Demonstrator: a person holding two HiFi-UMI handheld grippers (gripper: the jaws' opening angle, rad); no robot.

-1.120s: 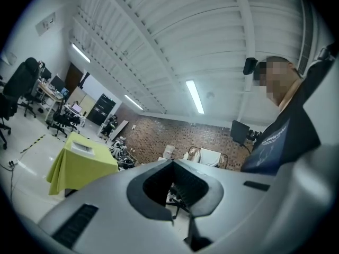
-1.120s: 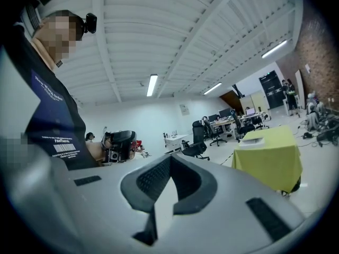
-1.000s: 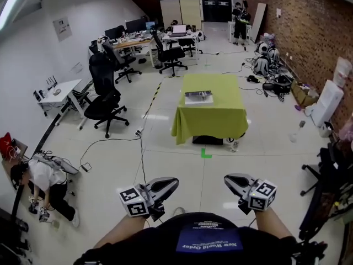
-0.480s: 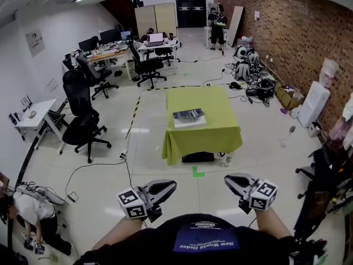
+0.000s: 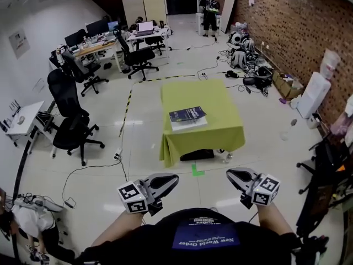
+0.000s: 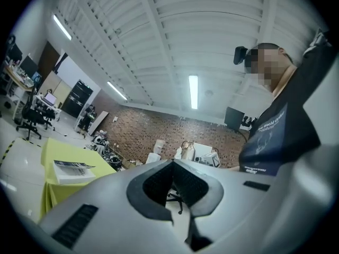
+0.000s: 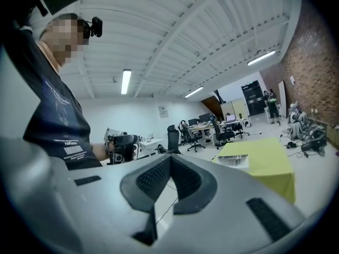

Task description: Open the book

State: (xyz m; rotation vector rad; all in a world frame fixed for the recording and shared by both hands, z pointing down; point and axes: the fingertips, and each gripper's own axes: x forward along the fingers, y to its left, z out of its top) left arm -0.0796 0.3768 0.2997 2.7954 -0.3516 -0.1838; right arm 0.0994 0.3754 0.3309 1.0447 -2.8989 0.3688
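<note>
You're carrying both tools low and close to your torso, tips pointing fwd, prob. because there's nothing in reach yet. The left gripper (image 5: 172, 179) has its jaws pressed together w/ nothing btwn them, and the right gripper (image 5: 231, 174) is the same, closed and empty. That reads as a travel pose, out of the way while you walk. The book (image 5: 187, 117) lies shut and flat on the near-left part of the table (image 5: 220, 93), which has a green cloth hanging down its sides. It sits close to the near edge, so it looks placed for you to work it from this side w/o leaning over. It's well apart from both grippers, w/ bare floor and a green floor mark (image 5: 197, 170) btwn you and the table. Vs. a sec ago, table and book sit lower and bigger in the head view, so you've closed in. The black office chair (image 5: 69, 120) has slid toward the left edge, and the crouching person (image 5: 25, 225) is nearly out of frame. The grippers' pose hasn't changed. The opening step isn't begun.
</note>
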